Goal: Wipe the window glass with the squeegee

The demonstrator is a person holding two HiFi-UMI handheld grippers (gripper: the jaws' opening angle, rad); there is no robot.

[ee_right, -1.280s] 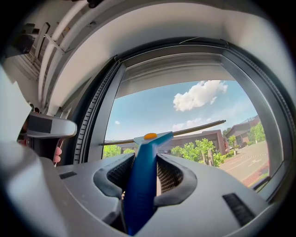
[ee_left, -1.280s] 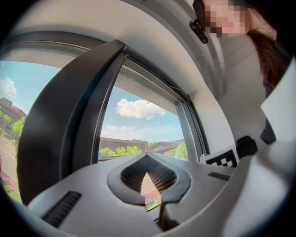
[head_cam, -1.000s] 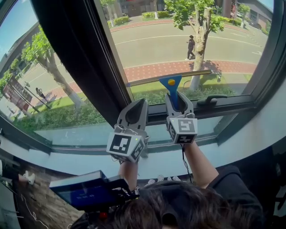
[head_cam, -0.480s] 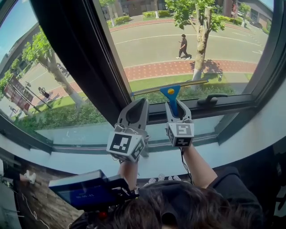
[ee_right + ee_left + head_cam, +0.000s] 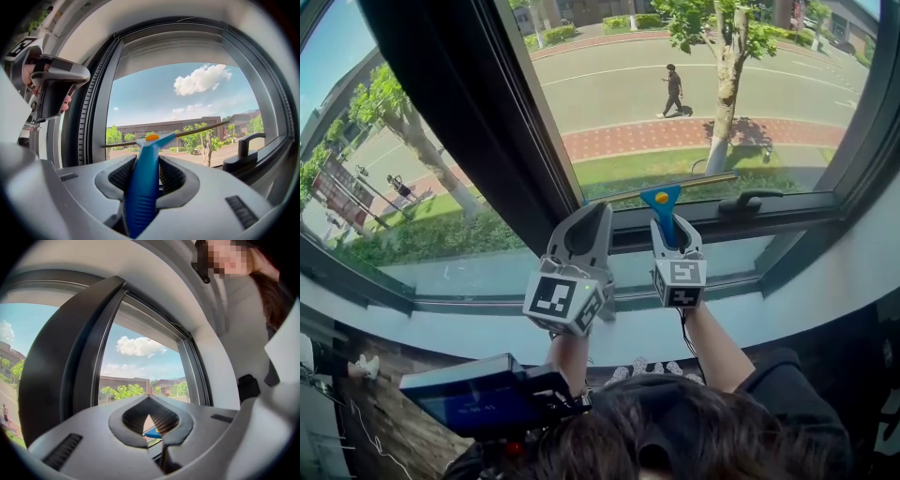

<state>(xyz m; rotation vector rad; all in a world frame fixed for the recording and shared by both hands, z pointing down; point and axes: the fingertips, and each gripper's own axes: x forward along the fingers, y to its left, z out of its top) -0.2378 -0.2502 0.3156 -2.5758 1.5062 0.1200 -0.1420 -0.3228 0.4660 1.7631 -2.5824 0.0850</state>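
A squeegee with a blue handle (image 5: pixel 663 212) and a thin blade (image 5: pixel 675 188) lies against the window glass (image 5: pixel 675 94), low near the bottom frame. My right gripper (image 5: pixel 672 228) is shut on the handle, and the right gripper view shows the handle (image 5: pixel 143 187) between the pads with the blade (image 5: pixel 197 130) across the pane. To its left my left gripper (image 5: pixel 592 217) is shut, empty and apart from the glass; it also shows as my left gripper (image 5: pixel 58 82). My left gripper (image 5: pixel 149 420) has its pads together.
A black window handle (image 5: pixel 750 202) sits on the bottom frame right of the squeegee. A wide dark mullion (image 5: pixel 459 112) rises at the left. The white sill (image 5: pixel 825 272) runs below. A dark tablet (image 5: pixel 469 398) is at the lower left.
The right gripper has drawn the squeegee down the glass, so the blade is now closer to the bottom frame. The left gripper has barely moved.
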